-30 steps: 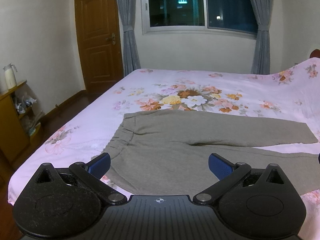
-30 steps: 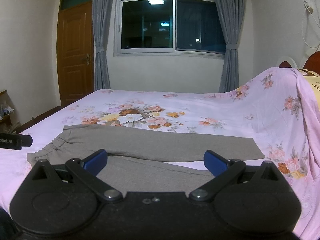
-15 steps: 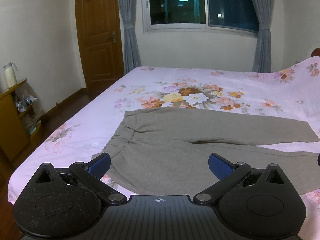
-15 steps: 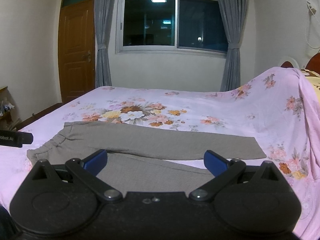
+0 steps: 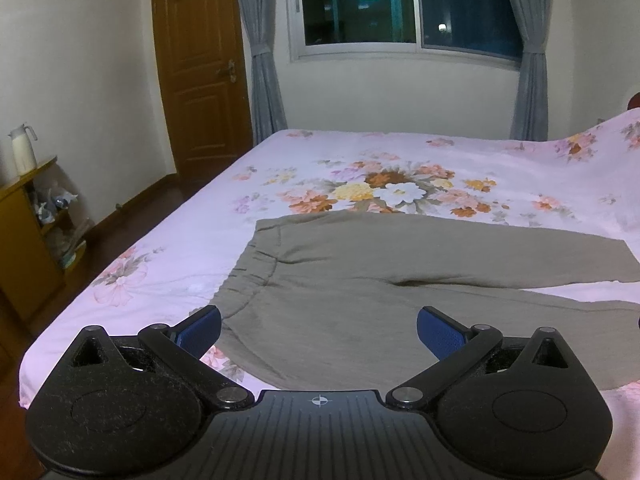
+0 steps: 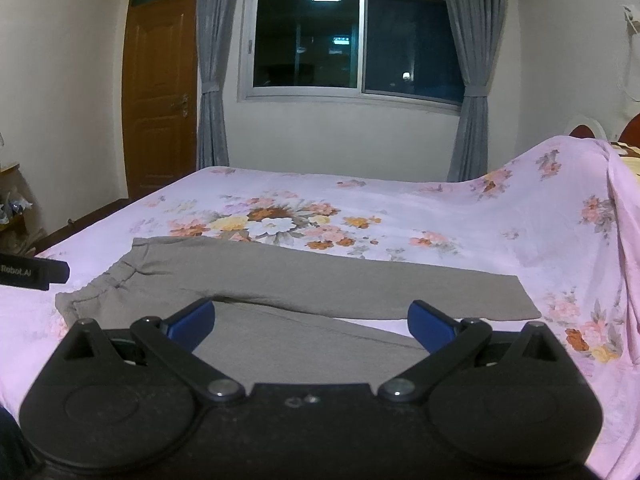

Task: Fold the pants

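Note:
Grey-brown pants (image 5: 360,280) lie flat on the bed, waistband to the left, both legs running right with a gap between them. They also show in the right wrist view (image 6: 304,280). My left gripper (image 5: 319,330) is open and empty, held just above the near waist end of the pants. My right gripper (image 6: 311,322) is open and empty, above the near leg. The near leg's hem is hidden behind the gripper bodies.
The bed has a pink floral sheet (image 5: 400,168) that rises over a headboard at the right (image 6: 580,200). A wooden door (image 5: 200,72), a window with grey curtains (image 6: 348,40) and a wooden shelf with a white jug (image 5: 24,152) stand beyond the bed's left edge.
Both grippers have moved slightly forward and lower toward the pants. Both stay open and empty. The pants have not moved.

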Demonstrator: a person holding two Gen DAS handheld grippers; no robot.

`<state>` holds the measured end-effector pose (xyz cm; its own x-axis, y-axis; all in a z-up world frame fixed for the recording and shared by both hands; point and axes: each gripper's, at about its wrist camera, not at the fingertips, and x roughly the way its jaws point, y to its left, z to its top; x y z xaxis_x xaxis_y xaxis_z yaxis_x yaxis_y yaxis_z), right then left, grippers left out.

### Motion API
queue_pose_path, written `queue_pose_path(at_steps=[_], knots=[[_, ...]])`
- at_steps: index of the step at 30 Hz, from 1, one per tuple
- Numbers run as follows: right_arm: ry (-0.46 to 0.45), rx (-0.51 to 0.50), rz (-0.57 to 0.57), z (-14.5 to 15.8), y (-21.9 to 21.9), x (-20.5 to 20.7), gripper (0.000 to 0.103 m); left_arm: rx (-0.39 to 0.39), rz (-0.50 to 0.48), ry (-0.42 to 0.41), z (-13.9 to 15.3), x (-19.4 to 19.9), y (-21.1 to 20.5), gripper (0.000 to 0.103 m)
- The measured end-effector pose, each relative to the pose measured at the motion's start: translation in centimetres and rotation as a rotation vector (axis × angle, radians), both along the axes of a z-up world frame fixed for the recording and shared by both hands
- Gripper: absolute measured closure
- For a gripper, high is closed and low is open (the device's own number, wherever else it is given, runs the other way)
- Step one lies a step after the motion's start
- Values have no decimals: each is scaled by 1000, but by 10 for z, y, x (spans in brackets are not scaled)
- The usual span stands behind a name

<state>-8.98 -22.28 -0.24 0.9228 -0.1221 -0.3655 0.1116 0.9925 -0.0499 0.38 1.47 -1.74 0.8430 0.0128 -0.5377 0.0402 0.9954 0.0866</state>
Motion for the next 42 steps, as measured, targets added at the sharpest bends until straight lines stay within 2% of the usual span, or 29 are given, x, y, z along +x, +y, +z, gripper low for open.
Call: queue_pose_path(at_steps=[6, 9, 18, 25, 42], knots=[[54, 45, 13, -9, -1, 11, 0, -13, 13, 19, -8, 15, 5, 0], [35, 41, 24, -12, 1, 18, 0, -16, 18, 26, -12, 25, 7, 0], [60, 18, 65, -25, 6, 53, 0, 31, 23, 46, -29, 66, 6, 0], [86, -22, 107, -36, 9, 94, 0, 66, 19, 74, -42, 109, 3, 0], [128, 7, 165, -70, 14, 191, 0, 127, 24, 132, -90, 231, 11, 0]])
